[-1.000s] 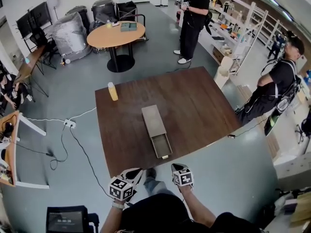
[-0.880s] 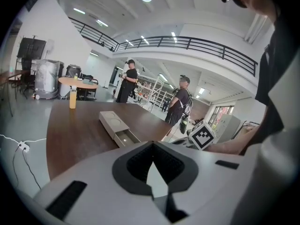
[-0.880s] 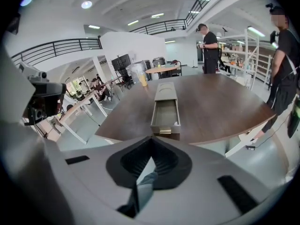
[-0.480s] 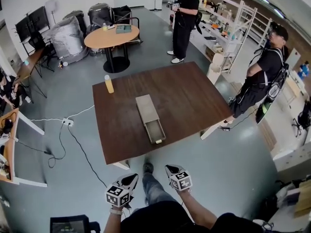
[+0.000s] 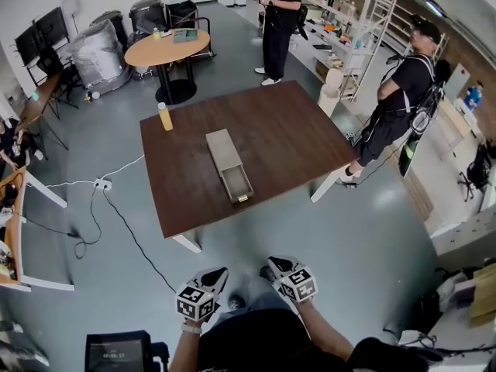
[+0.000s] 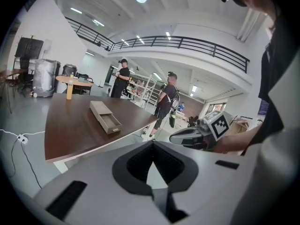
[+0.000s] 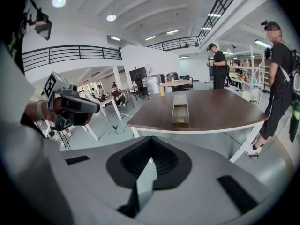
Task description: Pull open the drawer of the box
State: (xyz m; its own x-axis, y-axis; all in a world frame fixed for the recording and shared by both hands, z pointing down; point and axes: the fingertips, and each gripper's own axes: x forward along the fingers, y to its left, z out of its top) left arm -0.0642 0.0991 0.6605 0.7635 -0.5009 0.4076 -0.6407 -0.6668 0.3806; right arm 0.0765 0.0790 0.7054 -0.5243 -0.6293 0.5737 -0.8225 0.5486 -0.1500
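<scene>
The long grey box (image 5: 222, 151) lies in the middle of the dark wooden table (image 5: 294, 130), its drawer (image 5: 236, 185) pulled out toward me and empty. I stand well back from the table's near edge. My left gripper (image 5: 218, 273) and right gripper (image 5: 273, 264) are held close to my body over the floor, both shut on nothing. In the left gripper view, the box (image 6: 104, 115) is far beyond the shut left gripper (image 6: 152, 146), and the right gripper (image 6: 197, 136) shows at the side. The right gripper view has the box (image 7: 180, 108) ahead of the shut right gripper (image 7: 151, 140).
A yellow bottle (image 5: 164, 116) stands at the table's far left corner. A person (image 5: 395, 99) stands by the table's right side, another (image 5: 279, 22) beyond it. A round table (image 5: 167, 49) is behind. A power strip (image 5: 101, 183) and cables lie on the floor at left.
The table and box have moved farther away and up in the head view as I back off. Both grippers stay shut near my body.
</scene>
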